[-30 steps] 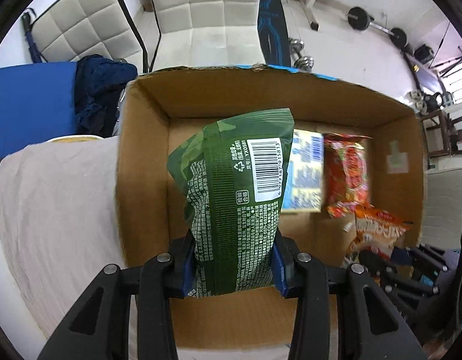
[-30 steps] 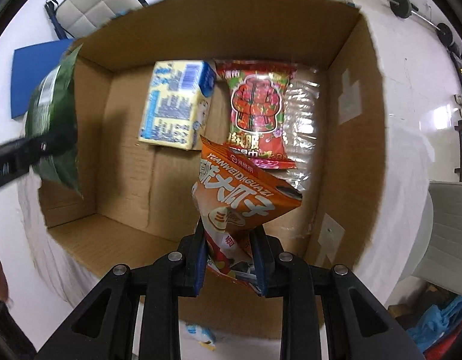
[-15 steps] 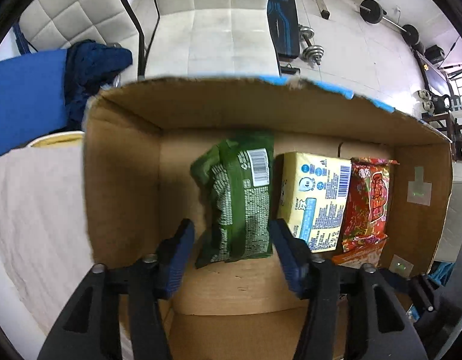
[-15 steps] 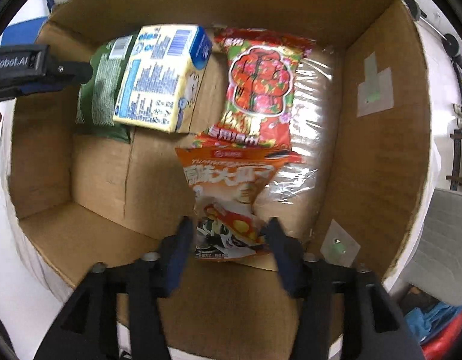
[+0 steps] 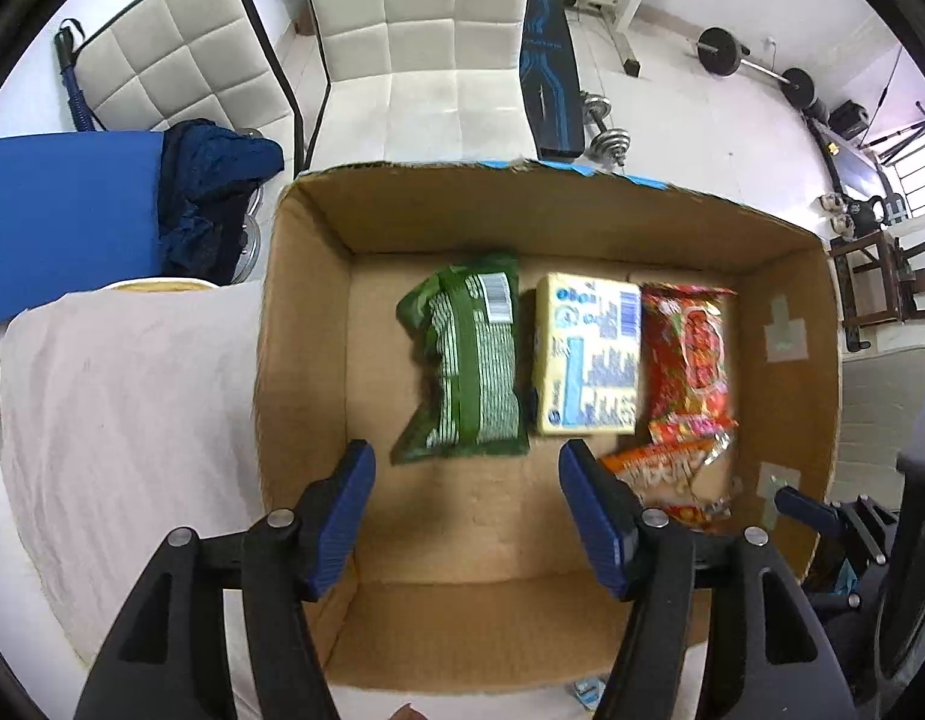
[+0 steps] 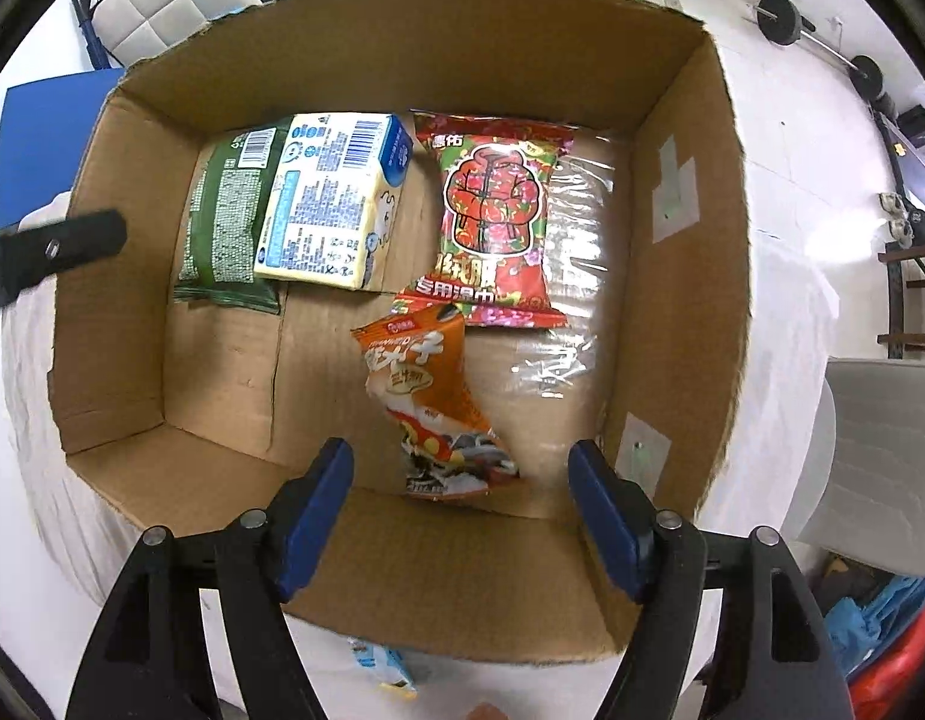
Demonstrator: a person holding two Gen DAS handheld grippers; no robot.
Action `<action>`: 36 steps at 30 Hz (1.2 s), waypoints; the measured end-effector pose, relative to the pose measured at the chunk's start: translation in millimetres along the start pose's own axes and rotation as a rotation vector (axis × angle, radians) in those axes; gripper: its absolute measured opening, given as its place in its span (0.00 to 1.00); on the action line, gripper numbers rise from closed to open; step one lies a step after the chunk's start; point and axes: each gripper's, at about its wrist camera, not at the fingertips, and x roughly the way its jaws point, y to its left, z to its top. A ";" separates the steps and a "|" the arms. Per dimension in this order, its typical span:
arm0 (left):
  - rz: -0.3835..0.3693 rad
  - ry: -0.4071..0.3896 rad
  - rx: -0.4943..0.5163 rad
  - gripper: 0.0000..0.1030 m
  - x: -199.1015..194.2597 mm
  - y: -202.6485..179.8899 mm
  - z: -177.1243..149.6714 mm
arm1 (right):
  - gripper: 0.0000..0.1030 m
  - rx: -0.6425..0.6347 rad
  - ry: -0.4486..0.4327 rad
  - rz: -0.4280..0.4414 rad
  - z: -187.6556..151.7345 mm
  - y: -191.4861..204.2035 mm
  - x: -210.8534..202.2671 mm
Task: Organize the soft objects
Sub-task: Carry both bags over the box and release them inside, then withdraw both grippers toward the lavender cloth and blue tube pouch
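Note:
An open cardboard box (image 5: 306, 324) (image 6: 690, 192) holds a green packet (image 5: 468, 360) (image 6: 222, 228), a yellow-and-blue pack (image 5: 588, 354) (image 6: 330, 198), a red packet (image 5: 690, 354) (image 6: 492, 216) and an orange packet (image 5: 660, 468) (image 6: 426, 384), all lying on its floor. My left gripper (image 5: 467, 516) is open and empty above the box's near side, just short of the green packet. My right gripper (image 6: 459, 510) is open and empty, with the orange packet lying loose below and between its jaws.
The box stands on a table covered with a pale cloth (image 5: 120, 396). A clear plastic sheet (image 6: 576, 240) lies in the box at the right. A small blue-and-white packet (image 6: 381, 663) lies outside by the near wall. Padded chairs (image 5: 426, 48) and gym weights (image 5: 756, 66) stand beyond.
Both grippers have opened and let go of their packets: the green one now lies at the box's left, the orange one in front of the red one. Both grippers have drawn back.

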 end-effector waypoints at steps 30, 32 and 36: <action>0.083 -0.352 -0.049 0.95 -128.7 -1.8 -146.9 | 1.00 0.108 -0.346 -0.062 -116.4 17.2 -130.2; 0.078 -0.361 -0.049 0.95 -136.2 -1.6 -155.6 | 1.00 0.109 -0.355 -0.057 -126.7 19.6 -136.8; 0.083 -0.381 -0.050 0.95 -149.3 -2.5 -170.3 | 1.00 0.122 -0.383 -0.026 -143.0 20.7 -147.6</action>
